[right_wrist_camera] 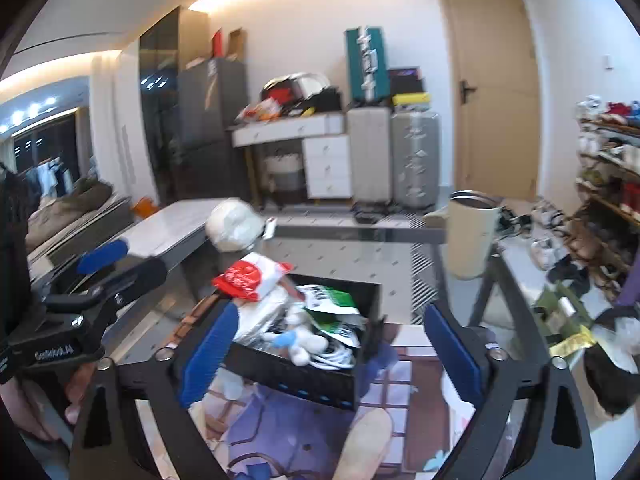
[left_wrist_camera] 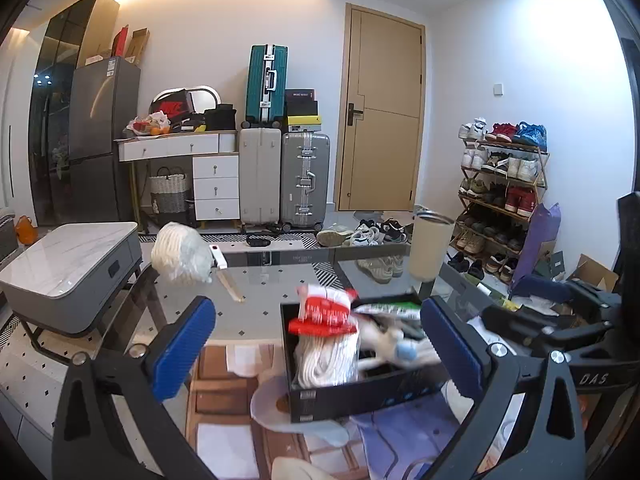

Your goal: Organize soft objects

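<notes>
Both tongs, left point(left_wrist_camera: 320, 348) and right point(right_wrist_camera: 332, 350), gape wide and empty, flanking the black box point(left_wrist_camera: 360, 396) near the glass table's edge point(left_wrist_camera: 280, 258).

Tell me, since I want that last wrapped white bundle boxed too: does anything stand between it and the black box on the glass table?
Nothing visible does. The white bundle sits toward the table's far edge, and bare glass table lies between it and the black box. The beige tumbler stands off to the side.
</notes>
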The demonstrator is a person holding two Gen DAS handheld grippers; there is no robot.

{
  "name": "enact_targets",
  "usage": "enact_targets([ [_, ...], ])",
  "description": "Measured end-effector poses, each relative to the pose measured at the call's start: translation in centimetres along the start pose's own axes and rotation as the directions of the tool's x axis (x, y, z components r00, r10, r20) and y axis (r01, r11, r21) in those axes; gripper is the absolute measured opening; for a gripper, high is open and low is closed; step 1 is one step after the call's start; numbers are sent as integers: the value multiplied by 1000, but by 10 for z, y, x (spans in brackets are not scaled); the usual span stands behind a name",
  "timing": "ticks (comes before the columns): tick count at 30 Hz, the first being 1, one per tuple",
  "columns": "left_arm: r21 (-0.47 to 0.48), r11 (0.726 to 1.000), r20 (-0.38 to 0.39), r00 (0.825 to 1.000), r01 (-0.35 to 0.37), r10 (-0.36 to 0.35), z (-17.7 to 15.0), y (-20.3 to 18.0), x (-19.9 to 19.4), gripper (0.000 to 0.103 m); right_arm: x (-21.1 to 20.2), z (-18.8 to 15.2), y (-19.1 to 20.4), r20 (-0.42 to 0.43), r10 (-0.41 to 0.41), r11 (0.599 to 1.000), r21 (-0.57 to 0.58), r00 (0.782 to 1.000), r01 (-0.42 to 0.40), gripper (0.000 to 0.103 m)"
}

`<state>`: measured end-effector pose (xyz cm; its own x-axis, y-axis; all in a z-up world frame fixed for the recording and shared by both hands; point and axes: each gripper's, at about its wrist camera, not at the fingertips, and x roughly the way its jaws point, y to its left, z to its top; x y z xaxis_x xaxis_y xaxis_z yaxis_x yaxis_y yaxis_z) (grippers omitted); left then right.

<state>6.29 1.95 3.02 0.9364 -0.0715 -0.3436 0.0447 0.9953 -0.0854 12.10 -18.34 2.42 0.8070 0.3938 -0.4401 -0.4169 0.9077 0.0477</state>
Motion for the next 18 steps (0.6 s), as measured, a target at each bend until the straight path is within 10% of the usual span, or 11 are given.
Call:
enact_targets([
  [18, 66, 993, 74, 992, -103, 98, -75, -19, -24, 103, -15, -61, -11, 104, -107, 994, 19, 989, 105, 101],
])
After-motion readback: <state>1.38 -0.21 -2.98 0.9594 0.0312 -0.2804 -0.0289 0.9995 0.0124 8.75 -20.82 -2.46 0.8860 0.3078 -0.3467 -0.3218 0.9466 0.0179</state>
